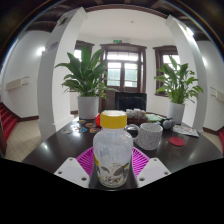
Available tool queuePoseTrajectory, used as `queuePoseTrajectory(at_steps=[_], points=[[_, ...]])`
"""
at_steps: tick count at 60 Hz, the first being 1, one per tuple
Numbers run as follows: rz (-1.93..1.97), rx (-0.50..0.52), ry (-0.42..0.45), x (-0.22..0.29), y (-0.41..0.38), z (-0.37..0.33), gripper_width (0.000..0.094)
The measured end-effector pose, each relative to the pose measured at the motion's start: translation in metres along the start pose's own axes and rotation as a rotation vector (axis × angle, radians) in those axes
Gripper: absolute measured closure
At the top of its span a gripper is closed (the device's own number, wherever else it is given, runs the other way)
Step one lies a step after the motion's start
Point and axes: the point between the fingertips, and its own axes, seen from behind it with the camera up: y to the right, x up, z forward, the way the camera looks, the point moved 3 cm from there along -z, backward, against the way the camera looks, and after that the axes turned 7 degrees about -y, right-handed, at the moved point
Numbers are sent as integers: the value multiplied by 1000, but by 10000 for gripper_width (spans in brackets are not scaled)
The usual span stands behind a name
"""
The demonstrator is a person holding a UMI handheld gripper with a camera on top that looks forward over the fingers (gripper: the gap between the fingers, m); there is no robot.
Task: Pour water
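Gripped between pink pads [88,160] of hand-held gripper [112,172]: clear bottle [112,152], yellow cap, upright over dark counter [50,148]. Just beyond, clear cup [150,135]; farther back, two potted plants [88,80].

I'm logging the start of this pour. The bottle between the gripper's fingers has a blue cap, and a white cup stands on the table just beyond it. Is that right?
Not quite: the cap is yellow, not blue, as the gripper view shows. The rest holds: the bottle sits between the gripper fingers, pads against its sides, and a white cup stands on the table just beyond it.
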Motion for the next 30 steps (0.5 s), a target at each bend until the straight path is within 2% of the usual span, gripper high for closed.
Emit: queuePoseTrajectory(at_steps=[2, 17, 30], points=[[2, -8, -3, -1, 1, 1, 486], [77, 4, -11, 1, 0, 7, 484], [458, 96, 26, 64, -13, 47, 485]])
